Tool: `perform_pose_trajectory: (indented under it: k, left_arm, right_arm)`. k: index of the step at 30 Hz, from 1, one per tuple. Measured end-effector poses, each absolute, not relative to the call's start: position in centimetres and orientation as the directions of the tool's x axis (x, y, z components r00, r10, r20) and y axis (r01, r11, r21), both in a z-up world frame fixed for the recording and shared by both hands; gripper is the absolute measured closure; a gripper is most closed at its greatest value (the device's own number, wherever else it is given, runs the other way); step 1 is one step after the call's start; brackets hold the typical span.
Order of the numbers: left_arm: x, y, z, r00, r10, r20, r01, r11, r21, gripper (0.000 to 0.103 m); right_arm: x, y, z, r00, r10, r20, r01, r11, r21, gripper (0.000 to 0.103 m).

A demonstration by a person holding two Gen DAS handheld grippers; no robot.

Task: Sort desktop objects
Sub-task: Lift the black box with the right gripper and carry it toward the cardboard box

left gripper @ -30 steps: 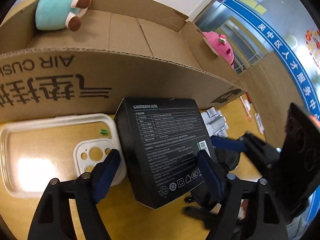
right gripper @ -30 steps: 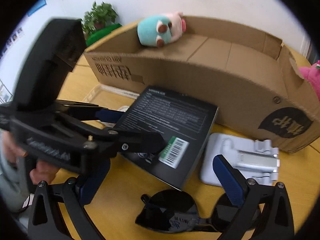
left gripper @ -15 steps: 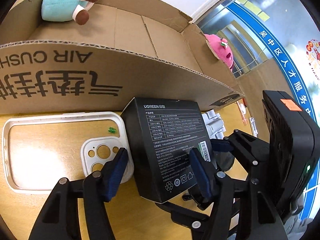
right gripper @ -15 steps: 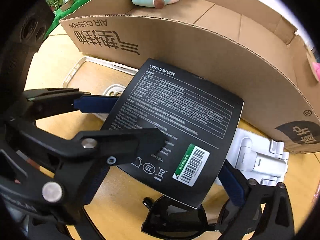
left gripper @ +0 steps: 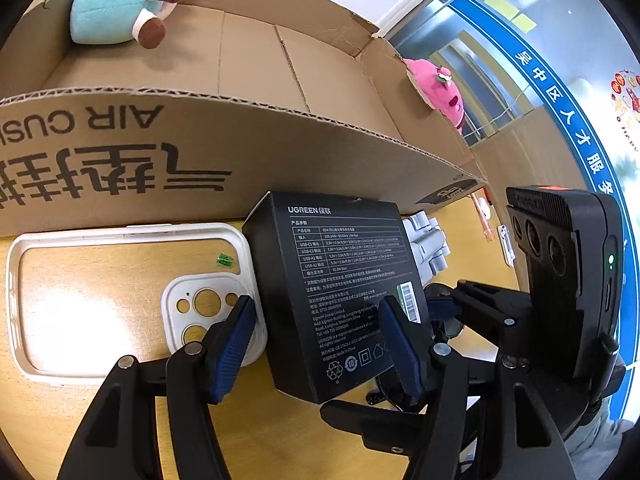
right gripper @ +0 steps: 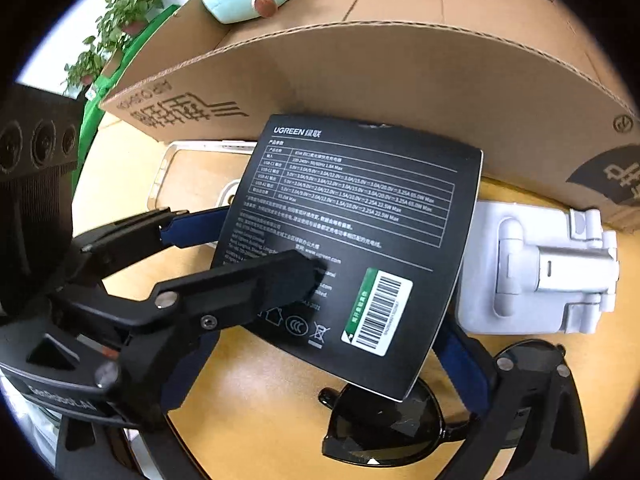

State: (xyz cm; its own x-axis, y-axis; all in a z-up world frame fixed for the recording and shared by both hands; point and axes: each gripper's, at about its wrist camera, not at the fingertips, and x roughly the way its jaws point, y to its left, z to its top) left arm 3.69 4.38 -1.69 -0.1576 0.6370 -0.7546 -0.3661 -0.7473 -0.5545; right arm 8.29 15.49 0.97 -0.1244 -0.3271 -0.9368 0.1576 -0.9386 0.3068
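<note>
A black UGREEN box (left gripper: 340,292) lies on the wooden desk against the cardboard box (left gripper: 200,152). My left gripper (left gripper: 320,340) straddles its near end, fingers close to both sides; contact is unclear. My right gripper (right gripper: 328,364) is open around the same box (right gripper: 352,240) from the other side. The left gripper's finger (right gripper: 256,284) lies across the box top. Black sunglasses (right gripper: 384,424) lie under the box's near corner.
A clear phone case (left gripper: 120,300) lies left of the black box. A white folding stand (right gripper: 536,272) lies to its right. A teal plush (left gripper: 120,4) sits in the cardboard box; a pink plush (left gripper: 440,88) sits by its right end.
Both grippers have moved forward around the black box. The left gripper's fingers have narrowed toward its sides.
</note>
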Motion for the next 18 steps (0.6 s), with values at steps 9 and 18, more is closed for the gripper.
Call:
perform_pose_trajectory:
  k: [9,18]
  left_arm:
    - [5.2,4.5,-0.9,-0.163,0.641,-0.750,-0.416,-0.734,-0.537,0.051]
    - [8.7,3.8,-0.3,-0.164,0.657,-0.736,-0.440,-0.717,-0.541,0.054]
  right_arm:
    - [9.8,14.8,1.6,-0.184,-0.207,-0.961,0.249,-0.956,0.158,0.001]
    - [16.5,12.6,3.3,-0.508,-0.031,-0.861,0.365,-0.913,-0.183,0.007]
